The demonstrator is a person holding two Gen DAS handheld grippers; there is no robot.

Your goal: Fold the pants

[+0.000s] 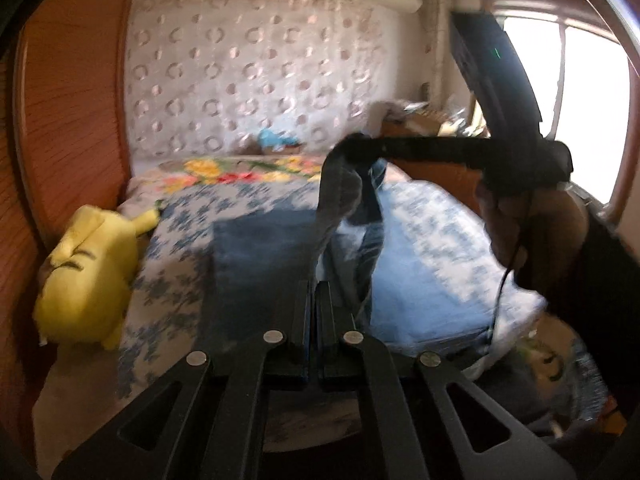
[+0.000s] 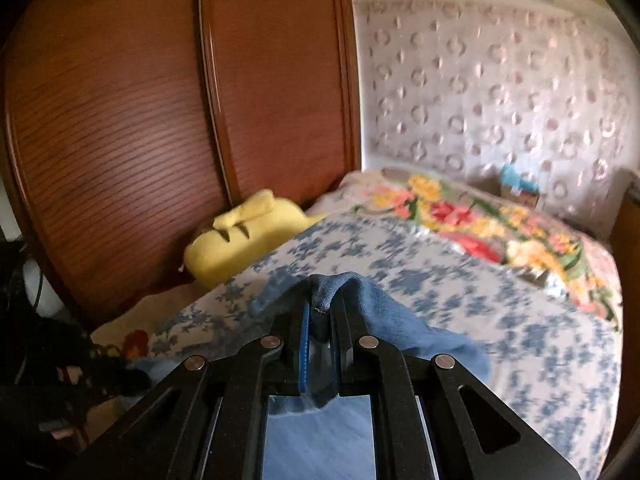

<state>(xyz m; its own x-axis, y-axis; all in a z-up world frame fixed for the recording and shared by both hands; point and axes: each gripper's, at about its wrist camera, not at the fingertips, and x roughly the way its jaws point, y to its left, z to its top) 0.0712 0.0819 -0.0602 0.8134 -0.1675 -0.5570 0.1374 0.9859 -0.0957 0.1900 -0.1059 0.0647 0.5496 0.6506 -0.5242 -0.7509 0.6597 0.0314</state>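
The blue denim pants (image 1: 260,256) lie partly on the flowered bed (image 1: 176,280) and partly hang in the air. My left gripper (image 1: 314,292) is shut, with denim right at its tips. In the left wrist view my right gripper (image 1: 356,152) is held high, shut on a bunch of the pants that droops below it. In the right wrist view my right gripper (image 2: 322,308) is shut on a fold of the blue pants (image 2: 376,312) above the bed (image 2: 500,320).
A yellow plush toy (image 1: 88,272) lies at the bed's left edge against a wooden wardrobe (image 2: 160,100). A bright floral blanket (image 2: 480,220) covers the far end of the bed. A patterned wall hanging (image 1: 248,72) is behind. A cluttered nightstand (image 1: 432,120) stands by the window.
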